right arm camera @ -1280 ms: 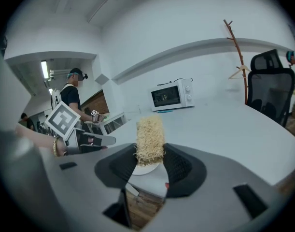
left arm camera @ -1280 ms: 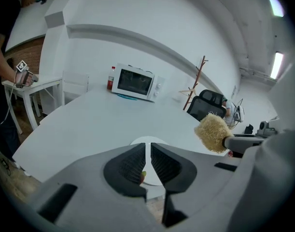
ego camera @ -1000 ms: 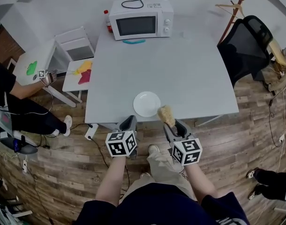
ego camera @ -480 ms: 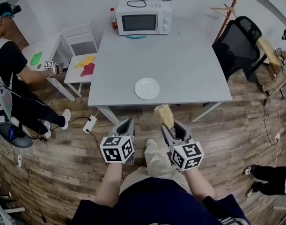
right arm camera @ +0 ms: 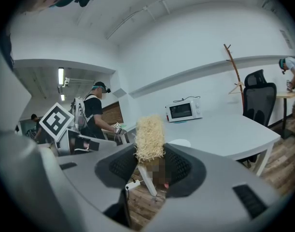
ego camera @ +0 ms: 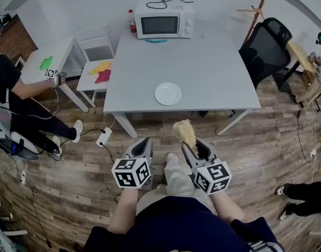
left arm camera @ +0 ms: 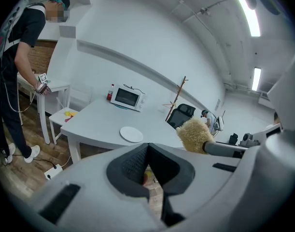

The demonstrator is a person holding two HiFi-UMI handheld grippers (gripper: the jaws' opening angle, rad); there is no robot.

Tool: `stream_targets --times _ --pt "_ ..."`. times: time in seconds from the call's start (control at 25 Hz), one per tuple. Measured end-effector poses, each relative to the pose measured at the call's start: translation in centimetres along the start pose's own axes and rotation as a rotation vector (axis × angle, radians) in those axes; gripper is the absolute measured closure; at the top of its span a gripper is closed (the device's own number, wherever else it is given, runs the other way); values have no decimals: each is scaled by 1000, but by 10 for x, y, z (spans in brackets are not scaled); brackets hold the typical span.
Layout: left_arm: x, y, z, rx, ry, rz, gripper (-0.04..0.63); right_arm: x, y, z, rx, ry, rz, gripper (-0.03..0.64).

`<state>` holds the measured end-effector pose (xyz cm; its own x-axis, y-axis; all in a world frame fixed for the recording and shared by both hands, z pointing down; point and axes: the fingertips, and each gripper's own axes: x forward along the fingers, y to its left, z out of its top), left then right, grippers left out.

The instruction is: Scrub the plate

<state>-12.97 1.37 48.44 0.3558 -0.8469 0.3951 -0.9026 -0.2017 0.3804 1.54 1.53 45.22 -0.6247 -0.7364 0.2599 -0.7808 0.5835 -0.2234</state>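
Right hand-held gripper is clamped on the scrubber, a pale, fibrous pad that sticks up beyond the jaw tips; the right gripper view shows both pads pressed against its lower end. Left hand-held gripper carries nothing, and in its own view the pads meet at the tips with only floor showing behind them.

Both tools hang over the wooden floor, short of the near edge of the surface. The plate lies at my 12 o'clock, flat near that edge and well apart from the scrubber. I judge that I am in the approach step: the tool is in hand but scrubbing has not begun.

The next move calls for carrying both grippers forward toward 12 o'clock, lowering the scrubber onto the plate and rubbing across it. A light plate on a smooth top will likely slide, so I would part the left jaws and pin the rim first.

As for containers, the plate looks bare, white and empty, with no visible food or water on it. The microwave stands at the far 12 o'clock end with its door shut; I cannot tell what is inside.
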Motion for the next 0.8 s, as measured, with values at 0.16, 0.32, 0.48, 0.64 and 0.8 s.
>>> stream_targets --times 0.16,0.32,0.48,0.64,0.8 --pt "-4 2 1 -3 -3 -4 577 -2 6 3 -14 -12 0 451" --pt "-5 1 2 0 -5 -10 577 -3 7 4 -31 -14 -8 453" --pt "-5 0 3 10 -7 -13 577 -4 7 8 -33 -21 -13 453" --pt "-5 -1 6 8 -8 -22 577 -4 8 12 -33 -26 -13 453" --pt "-5 -2 8 6 -12 -28 577 -4 10 16 -34 -32 -9 453"
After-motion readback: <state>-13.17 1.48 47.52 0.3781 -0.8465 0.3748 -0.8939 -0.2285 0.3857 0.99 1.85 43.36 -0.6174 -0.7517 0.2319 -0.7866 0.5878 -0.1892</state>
